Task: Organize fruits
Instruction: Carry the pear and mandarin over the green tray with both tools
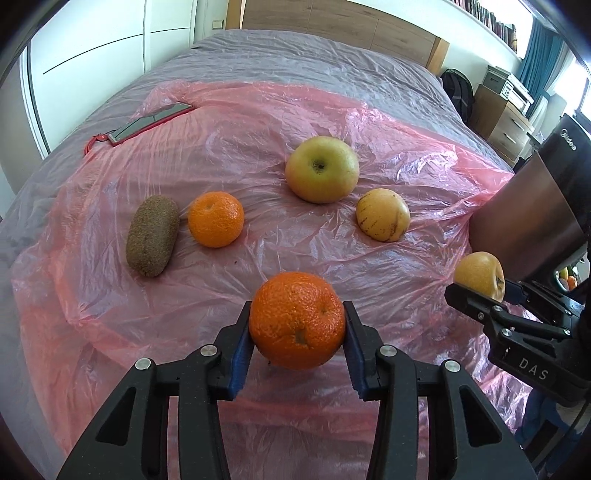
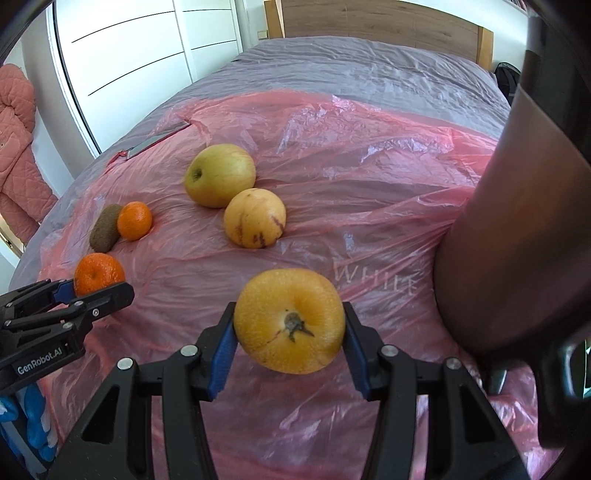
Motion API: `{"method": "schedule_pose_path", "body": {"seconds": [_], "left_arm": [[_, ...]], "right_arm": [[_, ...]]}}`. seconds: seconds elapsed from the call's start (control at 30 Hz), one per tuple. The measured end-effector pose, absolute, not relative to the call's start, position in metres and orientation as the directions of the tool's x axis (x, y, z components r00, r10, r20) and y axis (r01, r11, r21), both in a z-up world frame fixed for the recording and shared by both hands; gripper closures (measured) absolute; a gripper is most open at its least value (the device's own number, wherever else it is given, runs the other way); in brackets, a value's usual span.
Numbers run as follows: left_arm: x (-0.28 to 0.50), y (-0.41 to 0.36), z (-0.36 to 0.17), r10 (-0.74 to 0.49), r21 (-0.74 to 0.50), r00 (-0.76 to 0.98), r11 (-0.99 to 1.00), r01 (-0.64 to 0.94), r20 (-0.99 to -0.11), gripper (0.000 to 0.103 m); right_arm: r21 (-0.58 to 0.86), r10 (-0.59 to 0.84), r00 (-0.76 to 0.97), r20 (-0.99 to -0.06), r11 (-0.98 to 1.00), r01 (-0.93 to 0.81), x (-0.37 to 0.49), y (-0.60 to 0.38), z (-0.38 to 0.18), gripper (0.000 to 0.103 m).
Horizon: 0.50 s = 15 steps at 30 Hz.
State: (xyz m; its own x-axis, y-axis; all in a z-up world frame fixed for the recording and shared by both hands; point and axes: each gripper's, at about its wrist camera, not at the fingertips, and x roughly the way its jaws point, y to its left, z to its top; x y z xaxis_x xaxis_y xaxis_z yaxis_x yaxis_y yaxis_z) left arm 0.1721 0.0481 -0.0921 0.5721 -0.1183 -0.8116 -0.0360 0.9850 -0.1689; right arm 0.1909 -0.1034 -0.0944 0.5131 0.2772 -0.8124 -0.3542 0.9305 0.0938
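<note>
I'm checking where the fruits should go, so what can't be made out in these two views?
- Dark brown container: top and opening cut off by the frame edge in both views; contents unknown.
- Flat red-edged object: too small to identify in the left view.
- Kiwi: partly hidden behind the mandarin in the right view.

Pink plastic sheet (image 1: 229,155): thin, crinkled, glossy. Bed (image 1: 295,51) cover beneath: grey, creased, slight sheen. Headboard (image 2: 369,22): matt wood. Orange (image 1: 297,319): pitted peel. Kiwi (image 1: 152,236): fuzzy, matt. Apple (image 1: 322,169): smooth. Left hand-held gripper (image 1: 297,332): matt black plastic, metal pins.
</note>
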Motion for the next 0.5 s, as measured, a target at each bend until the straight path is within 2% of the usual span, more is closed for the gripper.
{"method": "schedule_pose_path", "body": {"seconds": [0.5], "left_arm": [[0.100, 0.030, -0.059, -0.177, -0.188, 0.599, 0.981, 0.045, -0.781, 0.064]], "right_arm": [[0.116, 0.295, 0.507, -0.810, 0.928, -0.354, 0.102, -0.131, -0.070, 0.034]]}}
